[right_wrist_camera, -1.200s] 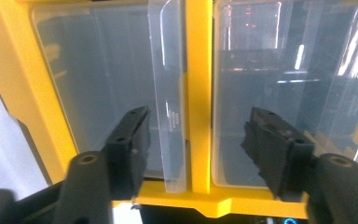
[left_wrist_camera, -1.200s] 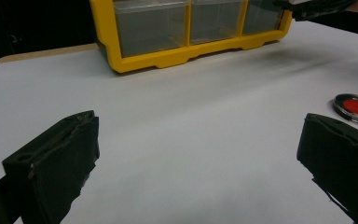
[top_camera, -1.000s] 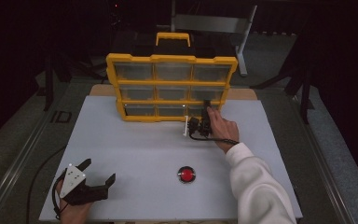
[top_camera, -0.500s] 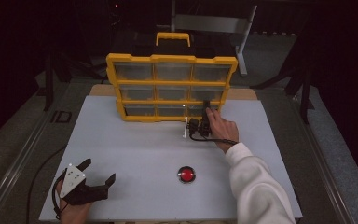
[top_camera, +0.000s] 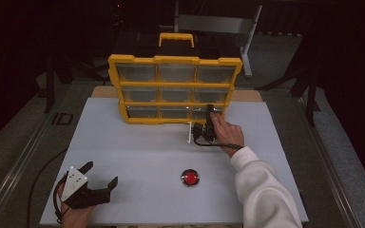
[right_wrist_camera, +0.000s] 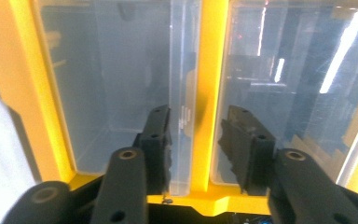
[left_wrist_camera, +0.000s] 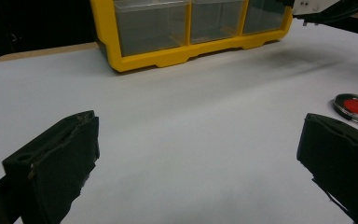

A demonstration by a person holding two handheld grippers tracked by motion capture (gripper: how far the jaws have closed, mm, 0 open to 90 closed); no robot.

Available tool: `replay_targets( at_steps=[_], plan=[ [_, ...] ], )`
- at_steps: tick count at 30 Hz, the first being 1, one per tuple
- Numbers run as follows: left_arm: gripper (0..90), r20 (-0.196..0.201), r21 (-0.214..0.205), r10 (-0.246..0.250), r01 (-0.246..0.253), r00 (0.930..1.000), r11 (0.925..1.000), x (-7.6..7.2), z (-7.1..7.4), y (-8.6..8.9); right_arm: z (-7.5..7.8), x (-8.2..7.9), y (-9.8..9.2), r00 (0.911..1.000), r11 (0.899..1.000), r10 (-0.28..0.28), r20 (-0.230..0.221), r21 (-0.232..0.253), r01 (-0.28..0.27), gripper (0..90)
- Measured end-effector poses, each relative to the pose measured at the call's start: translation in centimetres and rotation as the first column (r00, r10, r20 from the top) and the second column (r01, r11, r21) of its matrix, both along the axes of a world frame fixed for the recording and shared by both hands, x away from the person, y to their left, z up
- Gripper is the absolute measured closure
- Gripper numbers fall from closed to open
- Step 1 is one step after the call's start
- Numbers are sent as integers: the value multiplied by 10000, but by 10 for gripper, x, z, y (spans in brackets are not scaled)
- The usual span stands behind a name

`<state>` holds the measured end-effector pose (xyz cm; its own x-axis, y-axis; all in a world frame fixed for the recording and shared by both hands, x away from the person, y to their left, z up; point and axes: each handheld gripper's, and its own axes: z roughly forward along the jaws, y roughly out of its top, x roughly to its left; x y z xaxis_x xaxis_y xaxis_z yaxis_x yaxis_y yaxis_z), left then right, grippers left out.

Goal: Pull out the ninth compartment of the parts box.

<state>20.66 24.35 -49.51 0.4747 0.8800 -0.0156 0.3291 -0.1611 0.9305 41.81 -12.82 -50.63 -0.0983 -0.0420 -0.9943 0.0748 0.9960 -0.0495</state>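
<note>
As my right tongs, just closing but not yet pinching, straddle both the clear drawer lip and yellow divider at the organizer's lower right, I may clamp the frame; my left tongs idle, spread.

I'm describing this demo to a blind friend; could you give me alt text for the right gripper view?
Two black jaws of the right gripper reach up to a yellow drawer cabinet, straddling the edge of a clear plastic drawer and the yellow divider beside it. The jaws have just been closing, with a gap left on either side. Another clear drawer sits to the right.
</note>
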Motion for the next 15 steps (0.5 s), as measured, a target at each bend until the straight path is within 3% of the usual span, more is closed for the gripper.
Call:
replay_targets(
  at_steps=[15],
  plan=[
    [0, -20, 32, 24, -23, 10000, 10000, 0, 0, 1, -1, 0, -1, 9990, 9998, 3, -445, -182, -11, 742]
  ],
)
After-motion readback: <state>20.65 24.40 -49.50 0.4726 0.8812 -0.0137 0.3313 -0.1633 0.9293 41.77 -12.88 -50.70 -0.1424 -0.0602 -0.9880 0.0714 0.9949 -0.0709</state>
